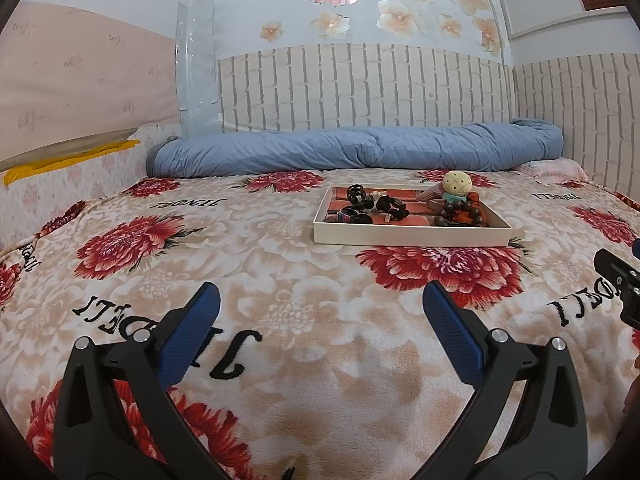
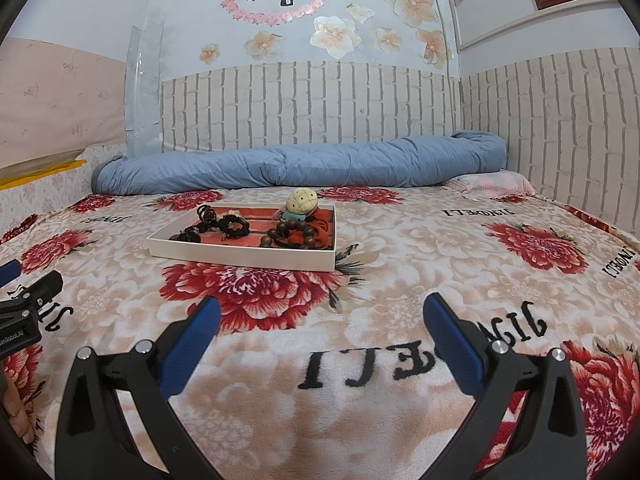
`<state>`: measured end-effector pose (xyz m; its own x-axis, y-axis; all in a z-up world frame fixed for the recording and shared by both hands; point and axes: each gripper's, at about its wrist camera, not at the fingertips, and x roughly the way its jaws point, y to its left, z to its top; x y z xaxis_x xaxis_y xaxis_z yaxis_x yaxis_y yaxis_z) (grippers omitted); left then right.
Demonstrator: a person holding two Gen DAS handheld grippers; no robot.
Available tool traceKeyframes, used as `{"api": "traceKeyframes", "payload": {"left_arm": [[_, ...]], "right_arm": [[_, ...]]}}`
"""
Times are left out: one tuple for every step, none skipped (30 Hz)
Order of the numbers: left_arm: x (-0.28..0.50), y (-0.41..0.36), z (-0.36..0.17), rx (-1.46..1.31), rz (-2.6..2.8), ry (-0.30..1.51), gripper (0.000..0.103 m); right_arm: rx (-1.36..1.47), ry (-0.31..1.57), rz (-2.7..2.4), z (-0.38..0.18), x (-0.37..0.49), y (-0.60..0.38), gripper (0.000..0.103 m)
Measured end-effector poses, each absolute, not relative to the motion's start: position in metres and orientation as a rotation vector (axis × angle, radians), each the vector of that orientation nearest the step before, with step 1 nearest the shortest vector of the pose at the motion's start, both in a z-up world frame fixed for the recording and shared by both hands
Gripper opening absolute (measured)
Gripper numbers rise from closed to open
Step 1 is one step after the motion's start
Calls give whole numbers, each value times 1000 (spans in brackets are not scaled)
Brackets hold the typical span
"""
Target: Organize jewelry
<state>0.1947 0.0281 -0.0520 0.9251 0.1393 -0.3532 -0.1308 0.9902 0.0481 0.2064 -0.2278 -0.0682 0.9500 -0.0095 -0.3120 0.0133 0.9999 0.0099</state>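
- The left gripper (image 1: 320,300) hung low over the blanket (image 1: 280,280) with its two blue-padded fingers (image 1: 192,332) spread wide apart and nothing between them.
- The right gripper (image 2: 322,312) was in the same pose, its blue fingers (image 2: 452,340) wide apart and empty, only blanket showing in the gap.
- Each gripper showed at the edge of the other's view: black hardware of the right one at the far right of the left wrist view, and black hardware with a blue tip at the far left of the right wrist view.
- The tray (image 1: 412,236), a shallow white box with a red lining, lay flat on the blanket ahead of both grippers and well apart from them; it sat right of centre for the left gripper and left of centre for the right one.
- Inside the tray, toward its left end, lay dark hair ties (image 1: 390,204) and a black claw clip (image 1: 356,192).
- Toward the tray's right end lay a bracelet of brown wooden beads (image 2: 292,232), touching a red-orange fabric piece (image 2: 316,228).
- At the tray's far right corner stood a small doll with a round cream head (image 2: 302,200) and teal body.
- Beyond the tray, a rolled blue quilt (image 1: 360,148) stretched along the brick-patterned wall (image 1: 360,84).
- Above the tray's side of the room, flower stickers (image 2: 334,36) covered the pale upper wall.
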Motion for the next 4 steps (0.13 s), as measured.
{"api": "traceKeyframes", "payload": {"left_arm": [[195,28,-52,25,138,364,98],[195,27,-52,26,139,365,98],[195,27,-52,26,139,365,98],[195,28,-52,27,139,365,98]], "right_arm": [[12,317,-12,-68,206,-228,99],[12,317,-12,-68,207,-228,99],[12,318,-12,-68,207,-228,99],[12,317,-12,-68,206,-228,99]]}}
